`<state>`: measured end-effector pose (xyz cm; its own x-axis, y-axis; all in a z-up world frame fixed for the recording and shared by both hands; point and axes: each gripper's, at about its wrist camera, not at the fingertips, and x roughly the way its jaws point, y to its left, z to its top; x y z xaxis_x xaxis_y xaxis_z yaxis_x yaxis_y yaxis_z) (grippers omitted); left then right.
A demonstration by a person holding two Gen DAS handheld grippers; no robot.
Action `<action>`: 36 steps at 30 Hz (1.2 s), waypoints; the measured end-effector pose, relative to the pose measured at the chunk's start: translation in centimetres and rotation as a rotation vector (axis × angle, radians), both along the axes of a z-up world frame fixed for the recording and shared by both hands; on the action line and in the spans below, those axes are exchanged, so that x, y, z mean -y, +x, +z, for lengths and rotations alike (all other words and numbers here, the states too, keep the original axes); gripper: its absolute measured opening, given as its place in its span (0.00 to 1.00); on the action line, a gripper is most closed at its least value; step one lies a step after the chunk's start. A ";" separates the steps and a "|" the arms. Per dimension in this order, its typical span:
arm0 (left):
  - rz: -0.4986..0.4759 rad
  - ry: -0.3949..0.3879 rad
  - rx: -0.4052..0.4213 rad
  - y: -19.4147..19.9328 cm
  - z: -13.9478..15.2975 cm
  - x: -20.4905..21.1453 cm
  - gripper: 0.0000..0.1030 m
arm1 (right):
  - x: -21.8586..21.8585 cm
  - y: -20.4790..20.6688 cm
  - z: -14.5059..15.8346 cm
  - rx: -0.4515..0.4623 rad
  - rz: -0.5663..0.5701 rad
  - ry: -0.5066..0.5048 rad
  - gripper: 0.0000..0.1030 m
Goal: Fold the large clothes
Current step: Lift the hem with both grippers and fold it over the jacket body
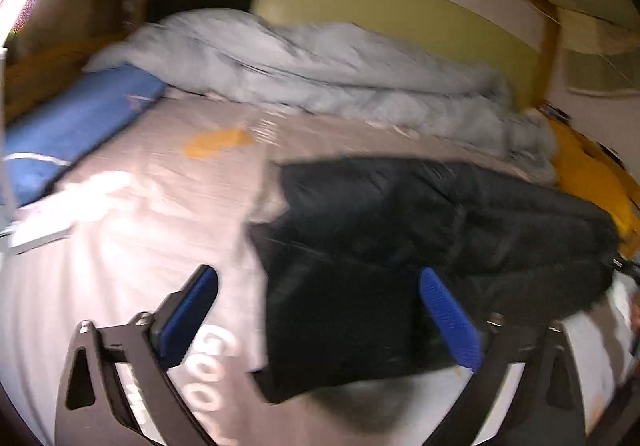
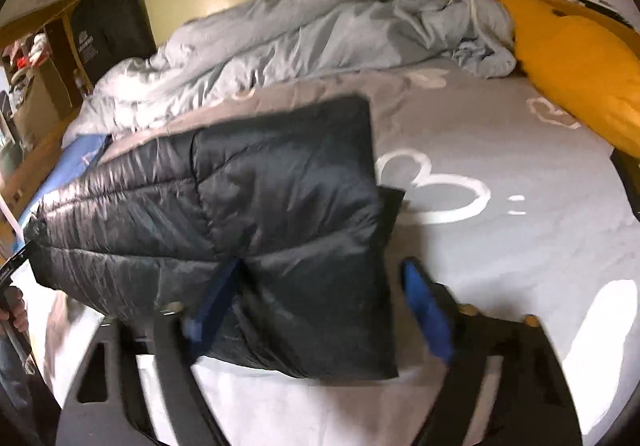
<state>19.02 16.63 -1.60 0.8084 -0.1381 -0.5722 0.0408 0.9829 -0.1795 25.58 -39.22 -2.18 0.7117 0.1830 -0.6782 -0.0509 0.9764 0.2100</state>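
Grey bedsheet bears black jacket, rumpled duvet behind; both tools gape, empty.

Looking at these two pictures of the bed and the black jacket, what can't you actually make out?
- Black jacket: sleeves and front not visible in either view, folded under.
- White lettering on the bedsheet, left view: partly covered by jacket and hand-held gripper.
- Shelf items, right view: too small, blurred.

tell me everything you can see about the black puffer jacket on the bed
The black puffer jacket is quilted in puffy stitched panels with a slightly shiny, nylon-looking shell. It lies folded into a thick, roughly rectangular bundle on the grey printed bedsheet, in front of the crumpled pale blue duvet. Both views are blurred. The open right gripper straddles its near edge; no pad clearly presses it.
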 end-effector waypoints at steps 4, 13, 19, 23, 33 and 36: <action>0.029 0.049 0.099 1.5 -0.1 1.9 0.08 | -1.0 1.7 0.8 0.107 -0.045 -0.018 0.08; 0.106 0.111 0.010 11.0 -0.5 3.2 0.07 | -2.9 9.1 0.1 0.125 -0.107 -0.130 0.05; 0.124 0.177 -0.039 14.0 -2.8 3.8 0.07 | -3.5 11.1 -1.7 0.081 -0.110 -0.192 0.06; 0.173 0.191 -0.016 12.8 -2.7 3.9 0.16 | -2.9 10.6 -1.1 0.101 -0.145 -0.211 0.28; 0.197 0.166 0.272 2.9 3.2 5.3 0.92 | -3.2 3.2 6.6 0.385 -0.169 -0.075 1.00; 0.148 0.126 0.331 0.8 5.1 6.5 1.00 | -4.3 1.1 8.7 0.447 -0.124 -0.031 1.00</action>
<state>19.84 10.18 3.54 0.9583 0.0487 -0.2816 -0.0676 0.9960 -0.0577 26.64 -34.87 6.55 0.9508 0.0623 -0.3034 -0.0122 0.9863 0.1642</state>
